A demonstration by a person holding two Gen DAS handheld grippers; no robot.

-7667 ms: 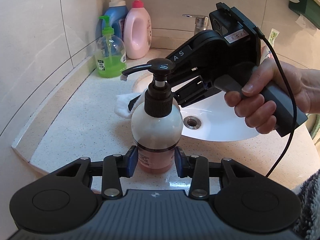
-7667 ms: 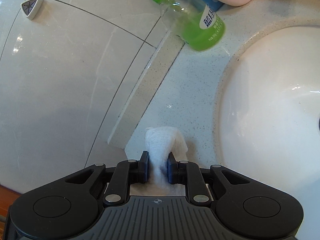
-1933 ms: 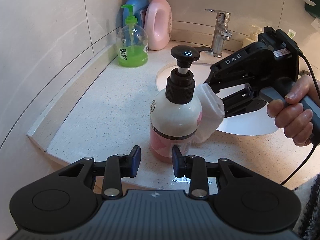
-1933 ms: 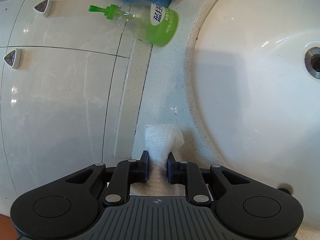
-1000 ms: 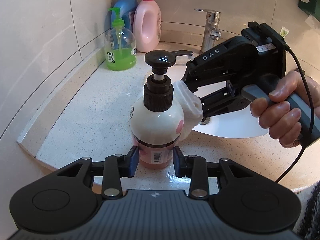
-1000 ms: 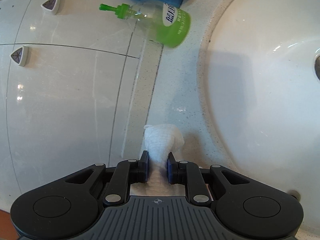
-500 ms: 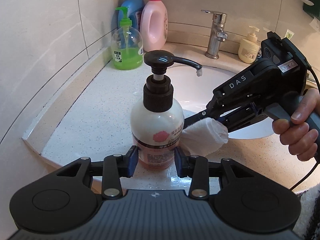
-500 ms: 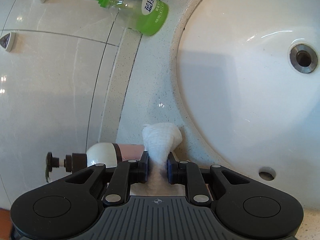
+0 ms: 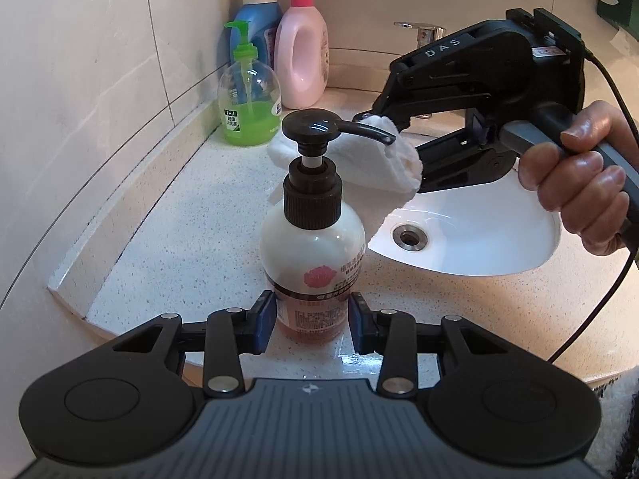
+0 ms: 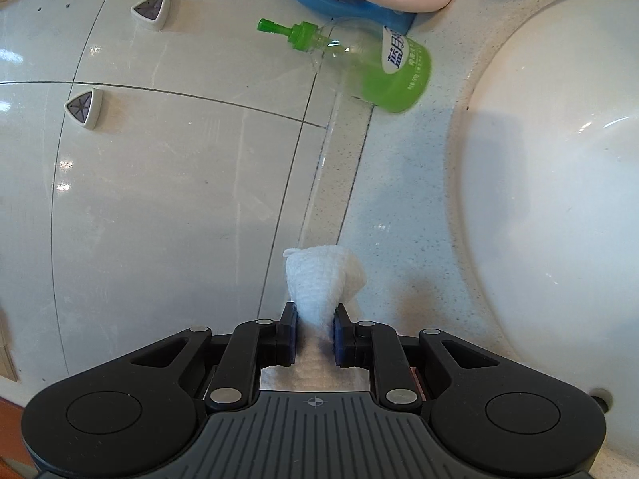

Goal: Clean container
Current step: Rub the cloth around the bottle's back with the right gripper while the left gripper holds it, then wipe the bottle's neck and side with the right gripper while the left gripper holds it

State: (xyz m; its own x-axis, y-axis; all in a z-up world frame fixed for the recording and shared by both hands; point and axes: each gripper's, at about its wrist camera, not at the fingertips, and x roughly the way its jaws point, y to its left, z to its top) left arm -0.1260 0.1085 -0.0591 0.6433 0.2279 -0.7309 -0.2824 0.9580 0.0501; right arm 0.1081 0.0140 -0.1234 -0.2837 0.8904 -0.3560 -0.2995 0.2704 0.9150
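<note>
A white pump bottle [image 9: 313, 255] with a pink lower band and a black pump stands on the speckled counter [image 9: 199, 247]. My left gripper [image 9: 312, 321] is shut on the bottle's base, one pad on each side. In the left wrist view a person's hand [image 9: 579, 183] holds my right gripper [image 9: 399, 139] above the basin. It is shut on a white cloth [image 9: 383, 163], and the cloth lies against the tip of the pump's spout [image 9: 367, 131]. In the right wrist view the cloth [image 10: 323, 279] sticks out between the shut right gripper's [image 10: 315, 315] pads. The bottle is out of that view.
A green soap dispenser [image 9: 249, 111], a blue bottle [image 9: 259, 16] and a pink bottle [image 9: 303, 52] stand in the back corner by the tiled wall. The white basin [image 9: 479, 239] with its drain [image 9: 409, 235] lies right of the bottle, the tap [image 9: 423, 34] behind it.
The right gripper has lifted the cloth from the bottle's lower right side up to the pump spout. The bottle has left the right wrist view. The left gripper has stayed on the bottle.
</note>
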